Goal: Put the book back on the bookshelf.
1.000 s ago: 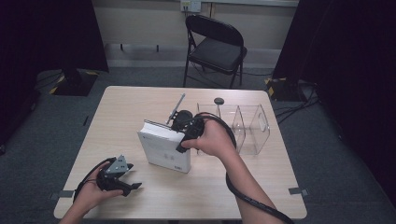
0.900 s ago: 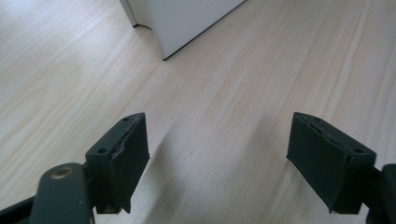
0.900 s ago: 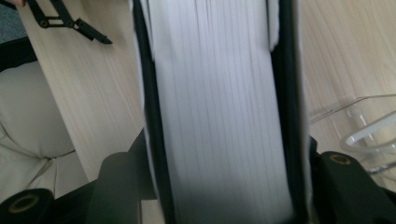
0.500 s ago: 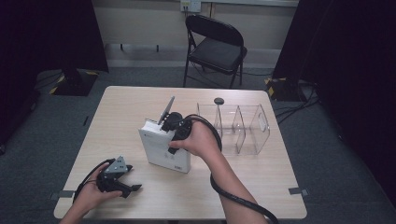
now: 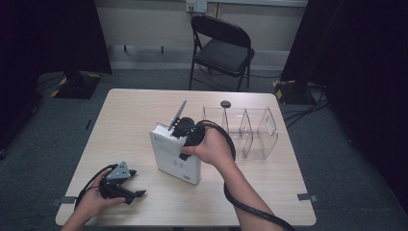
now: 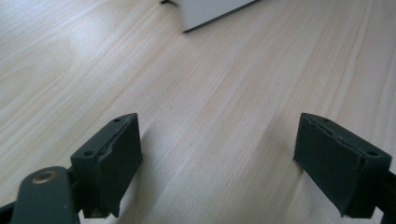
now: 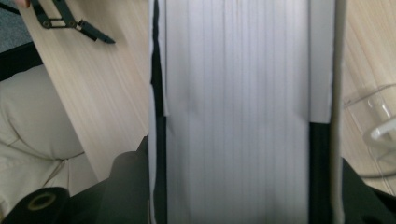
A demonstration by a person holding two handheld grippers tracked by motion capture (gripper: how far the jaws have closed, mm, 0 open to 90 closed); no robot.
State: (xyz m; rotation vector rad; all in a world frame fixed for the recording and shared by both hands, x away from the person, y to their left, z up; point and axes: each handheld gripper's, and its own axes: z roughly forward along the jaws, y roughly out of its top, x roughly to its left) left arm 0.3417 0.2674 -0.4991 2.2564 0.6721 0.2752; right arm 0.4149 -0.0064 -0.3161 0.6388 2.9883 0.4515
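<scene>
A thick white book [image 5: 174, 156] stands upright on the middle of the wooden table [image 5: 288, 192]. From above, my right gripper [image 5: 185, 139] comes down on its top edge. In the right gripper view the book's page edge [image 7: 238, 93] fills the gap of my right gripper [image 7: 238, 121]. Its jaws have just been closing and now press on both covers. My left gripper [image 5: 136, 183] rests on the table near the front left, open. Bare wood lies between its pads [image 6: 112, 158], and the book's corner [image 6: 210, 11] shows farther off.
A clear plastic divided organizer [image 5: 250, 132] stands just right of the book, with a small black round object [image 5: 225, 103] behind it. A black folding chair [image 5: 221, 48] stands beyond the far edge. The left gripper [image 7: 70, 23] also shows in the right gripper view.
My right gripper has shifted left over the top of the book and its jaws have closed on the covers. The left hand has stayed in place.
</scene>
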